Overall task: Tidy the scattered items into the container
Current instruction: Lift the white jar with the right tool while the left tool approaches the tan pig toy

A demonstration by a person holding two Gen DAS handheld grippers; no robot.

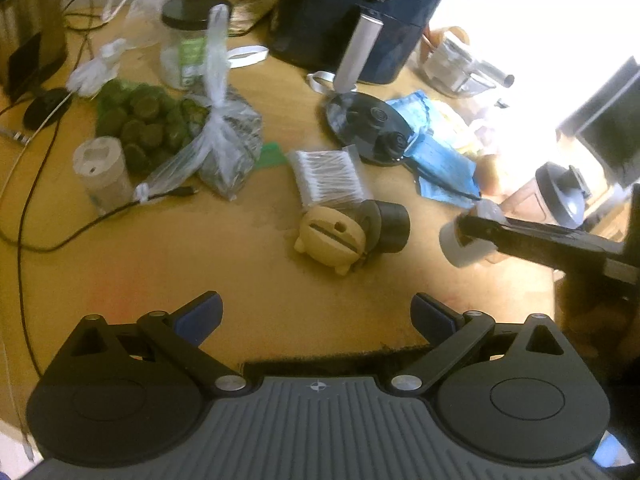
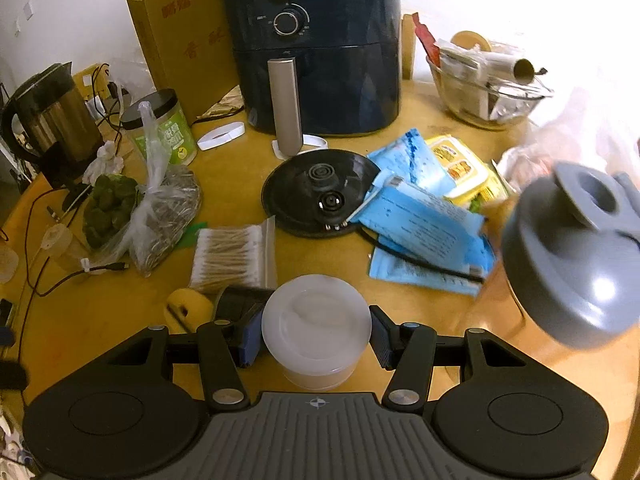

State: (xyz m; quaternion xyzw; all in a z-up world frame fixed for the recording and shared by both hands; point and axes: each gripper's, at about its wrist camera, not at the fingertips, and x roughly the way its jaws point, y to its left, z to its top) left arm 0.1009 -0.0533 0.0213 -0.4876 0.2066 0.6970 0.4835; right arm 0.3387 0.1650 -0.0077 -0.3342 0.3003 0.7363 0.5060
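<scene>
My right gripper [image 2: 316, 334] is shut on a small round white plastic tub [image 2: 316, 324] and holds it above the wooden table [image 2: 360, 264]. The left wrist view shows that gripper [image 1: 466, 236] with the tub [image 1: 460, 250] at the right. My left gripper [image 1: 316, 314] is open and empty, near the table's front edge. Ahead of it lie a tan piggy-shaped piece [image 1: 330, 240] and a black roll [image 1: 392, 226]. A pack of cotton swabs [image 2: 232, 256] lies in the middle. A glass bowl [image 2: 486, 96] with several items stands at the back right.
A dark air fryer [image 2: 320, 48] stands at the back. A black kettle base [image 2: 320, 192], blue packets [image 2: 424, 220], a grey-lidded bottle [image 2: 572, 256], tied plastic bags [image 2: 160, 208], a green-label jar [image 2: 164, 128], a kettle [image 2: 52, 120] and loose cables [image 1: 24, 184] crowd the table.
</scene>
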